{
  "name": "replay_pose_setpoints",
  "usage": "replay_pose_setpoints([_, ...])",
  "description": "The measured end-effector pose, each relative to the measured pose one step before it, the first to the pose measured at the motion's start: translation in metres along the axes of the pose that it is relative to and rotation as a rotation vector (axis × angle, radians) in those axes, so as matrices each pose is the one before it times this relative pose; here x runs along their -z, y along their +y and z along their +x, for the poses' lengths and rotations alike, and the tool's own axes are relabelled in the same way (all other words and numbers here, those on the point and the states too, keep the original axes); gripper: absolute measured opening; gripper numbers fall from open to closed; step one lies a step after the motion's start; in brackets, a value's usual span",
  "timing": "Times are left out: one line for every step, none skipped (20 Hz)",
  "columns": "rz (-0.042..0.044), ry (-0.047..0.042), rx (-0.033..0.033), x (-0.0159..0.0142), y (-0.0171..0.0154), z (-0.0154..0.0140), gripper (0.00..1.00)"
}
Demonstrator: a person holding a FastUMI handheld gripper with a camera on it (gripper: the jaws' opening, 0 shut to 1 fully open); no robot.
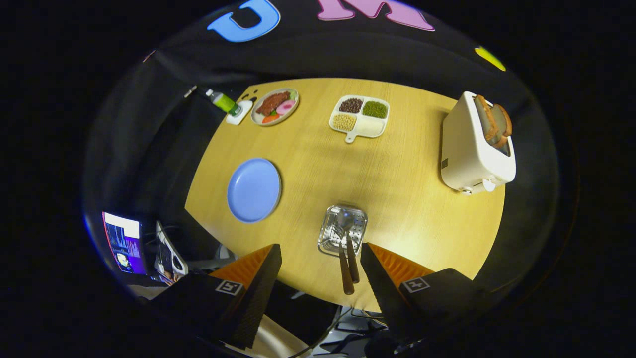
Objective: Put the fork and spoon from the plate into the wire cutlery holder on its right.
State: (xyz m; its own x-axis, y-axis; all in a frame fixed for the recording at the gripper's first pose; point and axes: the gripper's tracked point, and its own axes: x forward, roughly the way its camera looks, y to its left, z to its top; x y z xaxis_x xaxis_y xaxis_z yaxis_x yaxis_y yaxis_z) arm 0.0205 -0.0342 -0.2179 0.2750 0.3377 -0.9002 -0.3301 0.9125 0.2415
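Round wooden table [397,164], light oak grain, black cloth booth wall behind. Lit monitor [123,242] and cables below the table's near-left edge.

On the table: blue plate [254,189] left of centre, bare. Wire cutlery holder [342,229] to its right, near the front edge, just ahead of the fingers. Fork [344,266] and spoon [352,258] both in the holder, heads down inside, brown handles sticking out toward the camera. Long axes nearly parallel, running from holder back toward the gap between the fingers; handles touching or nearly so, cannot tell which.

Far side: food plate [275,106] with meat and veg, divided tray [359,117] with four grain compartments, green bottle [222,101] lying by a white block at the far-left edge. White toaster [474,146] at right, two bread slices standing in the slots.

Gripper [321,266] spread wide, holding nothing. Fingers [263,283] flank the handle ends, apart from both, handles lying closer to the right finger.
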Motion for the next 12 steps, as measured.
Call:
replay_pose_setpoints([0.01684, -0.06039, 0.00733, -0.00519, 0.00075, -0.00845, 0.99])
replay_pose_setpoints([0.02115, -0.06349, 0.00903, -0.00760, 0.00096, -0.00825, 0.99])
replay_pose_setpoints([0.01894, -0.07560, 0.01299, -0.00985, 0.00032, -0.00780, 0.99])
replay_pose_setpoints([0.02183, -0.10109, 0.01720, -0.01365, 0.00026, -0.00616, 1.00])
replay_pose_setpoints([0.01079, -0.08888, 0.02876, -0.01271, -0.00360, -0.00636, 0.99])
replay_pose_setpoints([0.00903, -0.07348, 0.02697, -0.00854, -0.00402, -0.00865, 0.99])
replay_pose_setpoints([0.01077, -0.05707, 0.01973, -0.00857, 0.00026, -0.00795, 0.99])
replay_pose_setpoints([0.01513, -0.05564, 0.01617, -0.00857, -0.00023, -0.01085, 0.99])
replay_pose_setpoints([0.01620, -0.05808, 0.01815, -0.01028, 0.00024, -0.01004, 0.99])
replay_pose_setpoints([0.00926, -0.04958, 0.01441, -0.00978, 0.00045, -0.00868, 0.99])
replay_pose_setpoints([0.00301, -0.04350, 0.01255, -0.00450, -0.00017, -0.01069, 0.99])
replay_pose_setpoints([0.00017, -0.04496, 0.01242, -0.01062, -0.00026, -0.01037, 0.99])
